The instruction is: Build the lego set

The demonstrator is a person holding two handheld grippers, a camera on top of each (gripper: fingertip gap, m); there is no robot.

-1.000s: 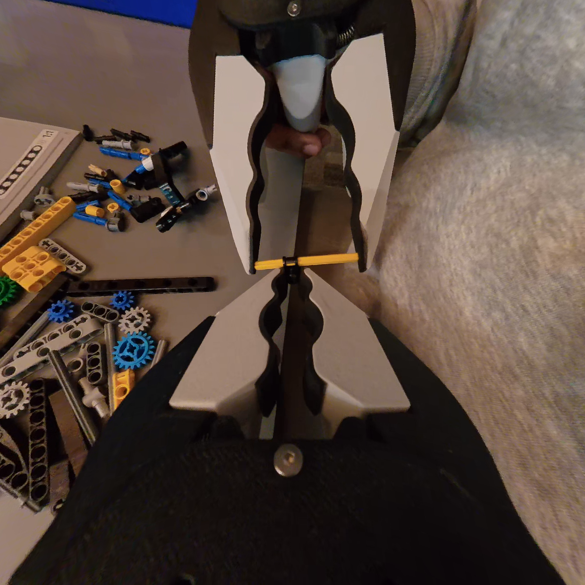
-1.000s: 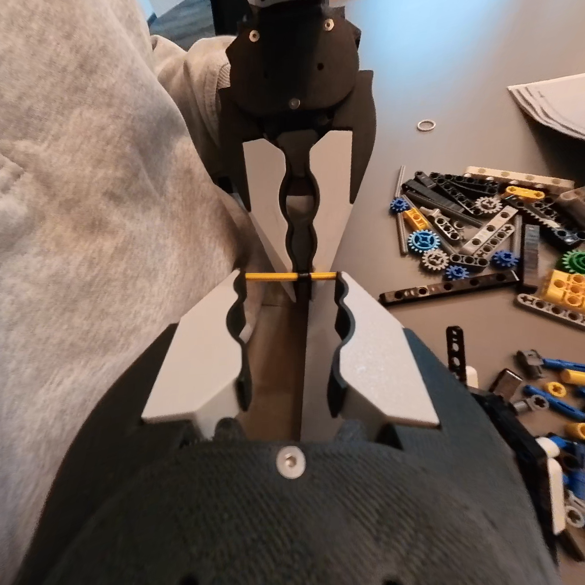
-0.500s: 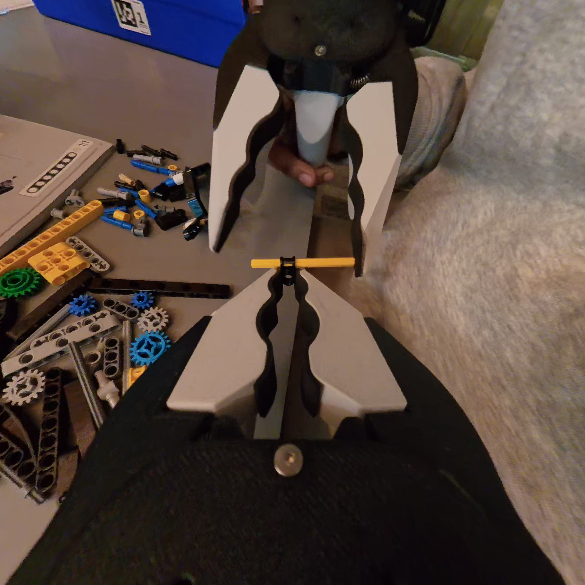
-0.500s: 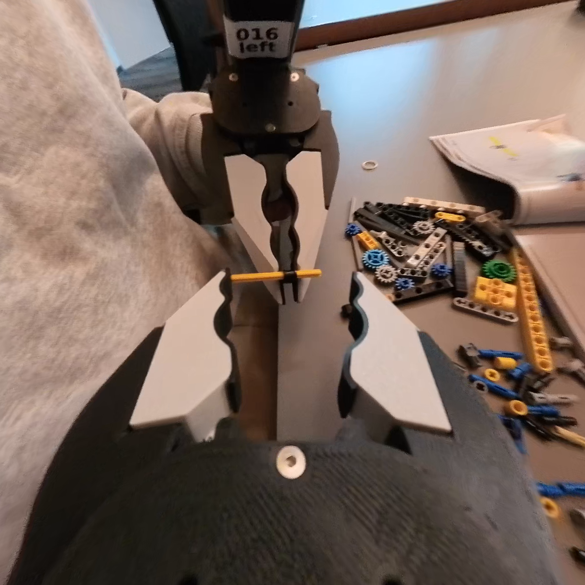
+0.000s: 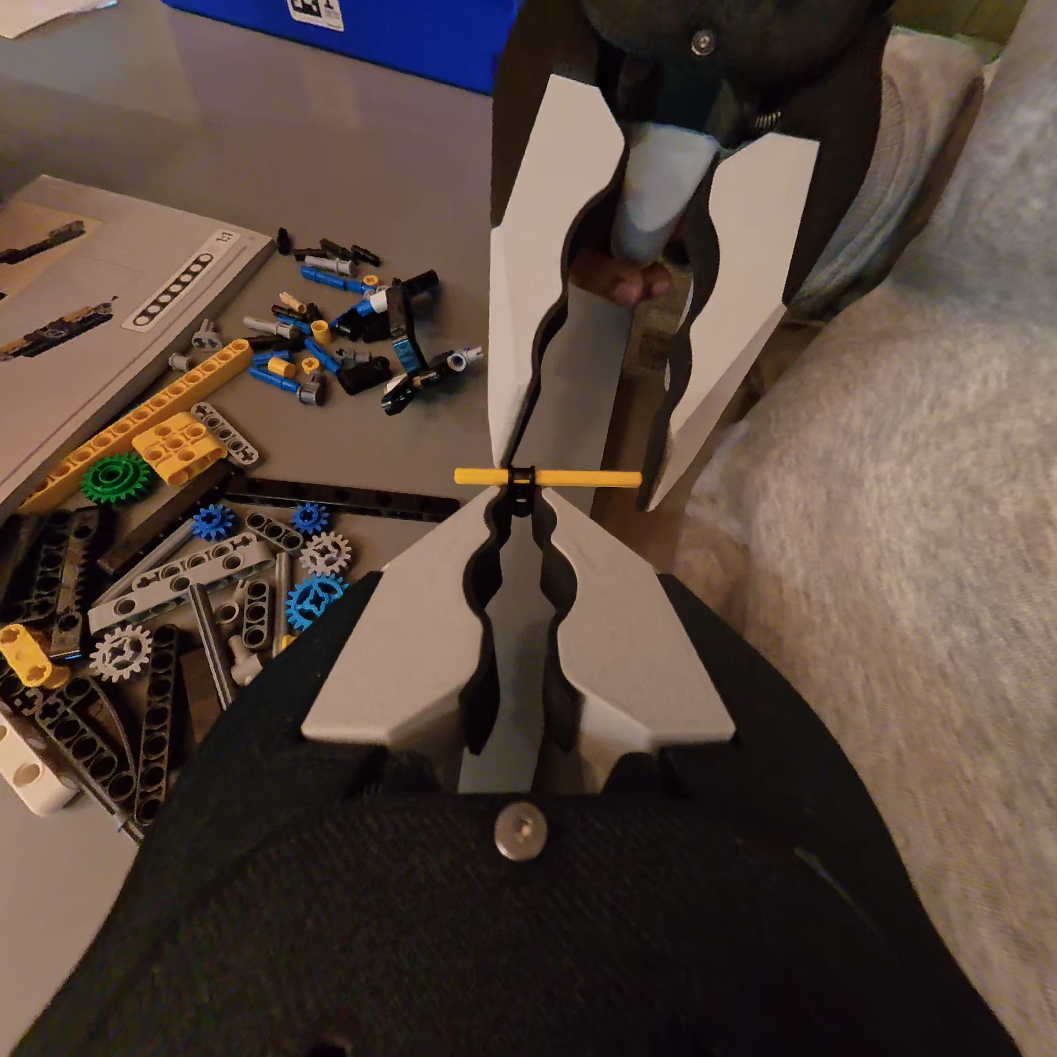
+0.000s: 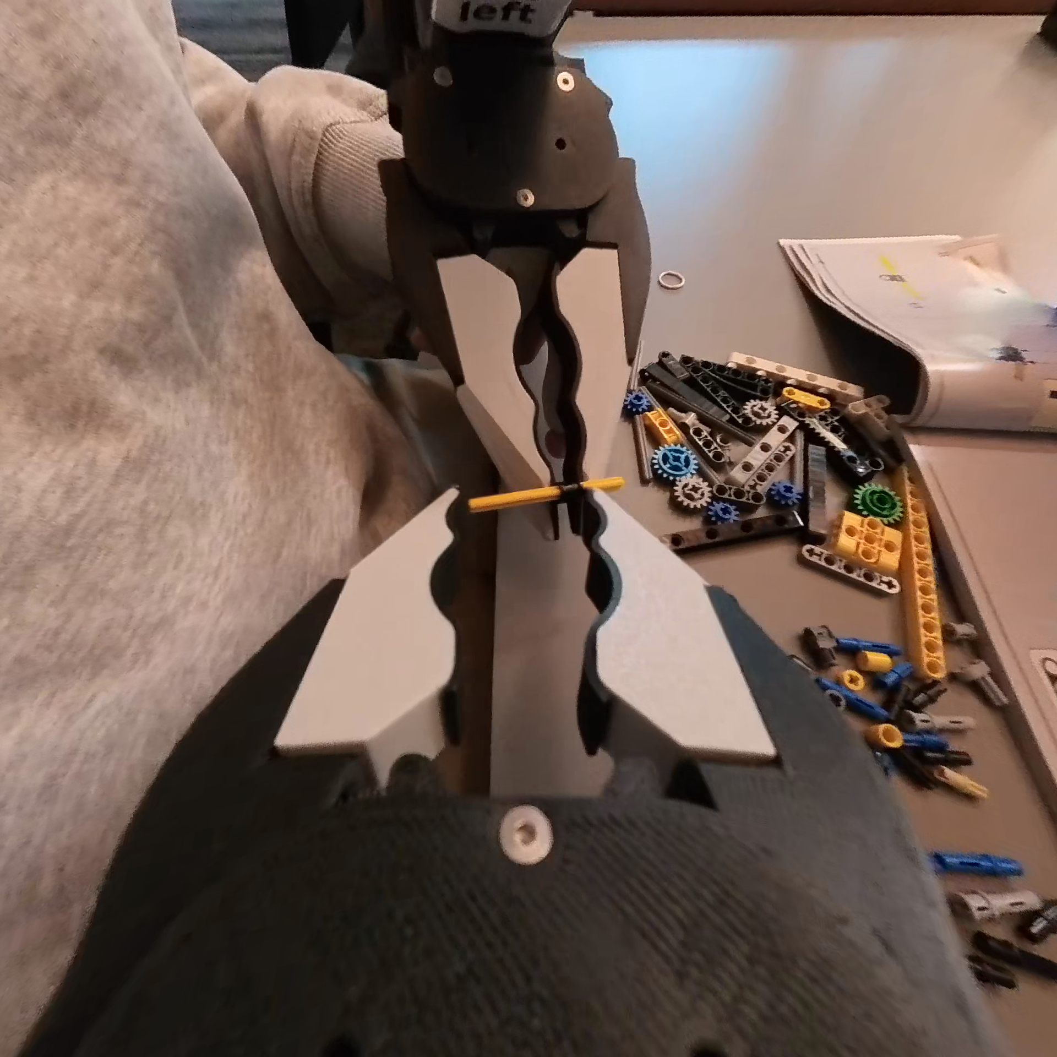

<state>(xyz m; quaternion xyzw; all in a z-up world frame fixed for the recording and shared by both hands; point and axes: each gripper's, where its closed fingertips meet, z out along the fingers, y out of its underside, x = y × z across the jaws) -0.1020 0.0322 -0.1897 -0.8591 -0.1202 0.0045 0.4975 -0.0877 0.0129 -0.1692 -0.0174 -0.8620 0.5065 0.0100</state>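
My left gripper (image 5: 519, 506) is shut on a small black connector (image 5: 520, 486) that has a thin yellow axle (image 5: 583, 478) through it, lying crosswise. It is held in the air by the table edge. My right gripper (image 6: 526, 502) faces it, open, with its fingertips (image 6: 452, 503) level with the axle (image 6: 509, 497), one near each side. In the left wrist view the right gripper (image 5: 575, 479) comes from above, and one tip sits at the axle's right end. In the right wrist view the left gripper (image 6: 563, 523) comes from above, its jaws together on the connector.
Loose beams, gears and pins (image 5: 189, 572) lie on the grey table (image 5: 286, 143), with a long yellow beam (image 5: 143, 412) and a green gear (image 5: 116, 477). An instruction booklet (image 5: 86, 297), a blue box (image 5: 400, 34) and a small ring (image 6: 671, 279) are farther off. A person's grey sweater (image 6: 143, 457) is close by. Less than 4 cm separates the two grippers' tips.
My right gripper opened wide and drew back from the axle, then came forward again with its jaws narrower. The left gripper has kept hold of the connector and axle, now slightly tilted.
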